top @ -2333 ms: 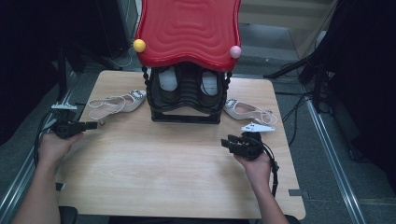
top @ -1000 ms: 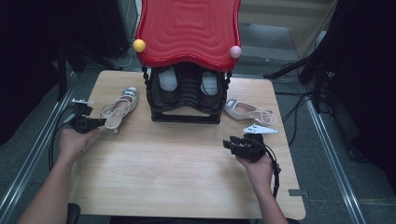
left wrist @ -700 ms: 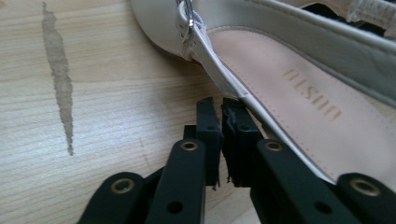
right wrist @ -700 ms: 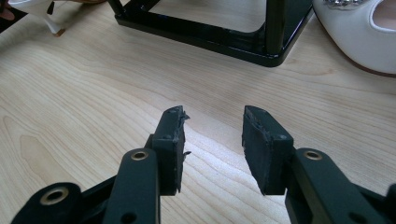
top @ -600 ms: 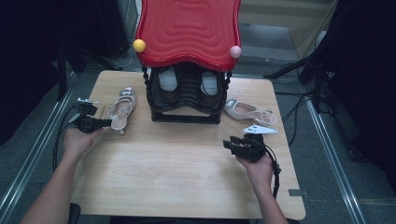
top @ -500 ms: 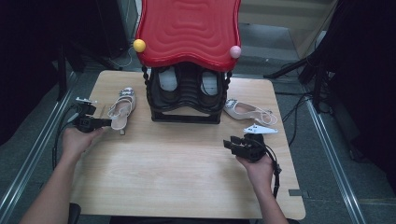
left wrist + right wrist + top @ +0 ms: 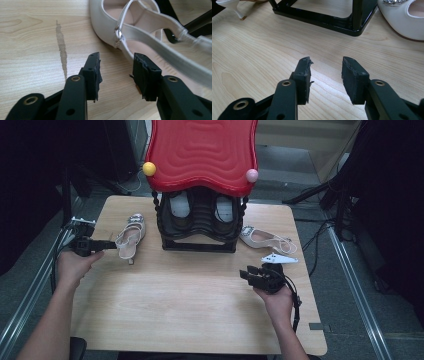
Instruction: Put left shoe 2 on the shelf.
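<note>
Just behind sandal, left tongs agape

The high view looks forward and down from above the person's side of the table, far enough off to take in the whole top, the black rack under its red cover and a shoe on either side. The left gripper view sits low and very near the wood, looking along its own jaws at the heel end of the left shoe, which the high view shows at. The right gripper view, equally low, faces the rack's base and the toe of the right shoe, with the left shoe's heel far off in its top left corner.
</note>
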